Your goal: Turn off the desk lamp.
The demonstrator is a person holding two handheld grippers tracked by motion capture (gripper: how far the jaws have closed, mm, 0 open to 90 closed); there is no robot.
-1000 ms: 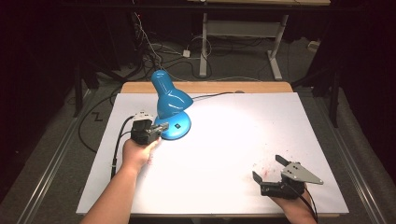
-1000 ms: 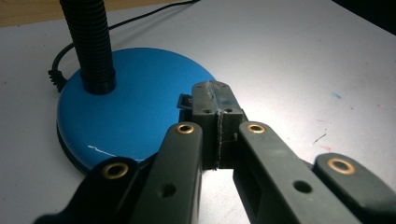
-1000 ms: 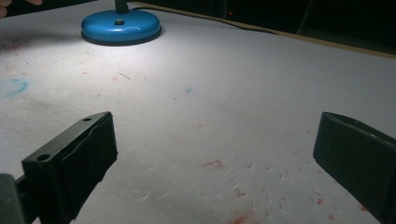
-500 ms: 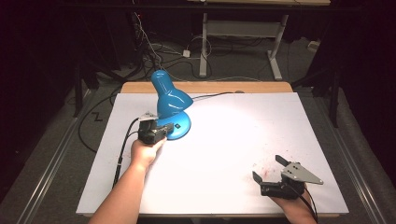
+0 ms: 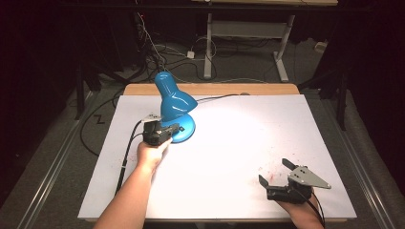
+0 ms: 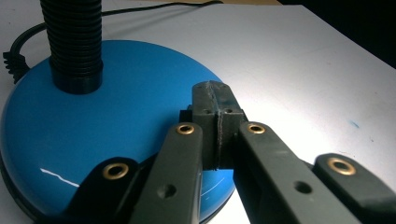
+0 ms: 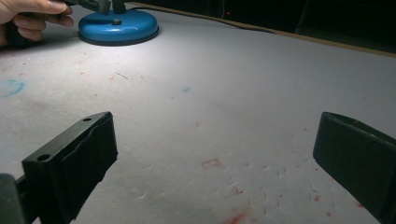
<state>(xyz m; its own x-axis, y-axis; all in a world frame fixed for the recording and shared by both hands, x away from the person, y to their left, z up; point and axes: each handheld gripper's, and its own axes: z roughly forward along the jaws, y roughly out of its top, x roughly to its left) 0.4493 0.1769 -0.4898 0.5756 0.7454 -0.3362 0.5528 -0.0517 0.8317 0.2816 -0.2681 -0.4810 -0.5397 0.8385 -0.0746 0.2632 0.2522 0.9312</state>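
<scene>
Right gripper (image 5: 277, 179) is rested at the near right table (image 5: 248, 143) edge, jaws spread wide, nothing between. Left gripper (image 6: 215, 100) is clenched empty, tips pressed together over the near edge of the lamp base (image 6: 107, 126), far left. Base: glossy blue dome; neck (image 6: 74, 42): black ribbed, upright; left hand nearer.
</scene>
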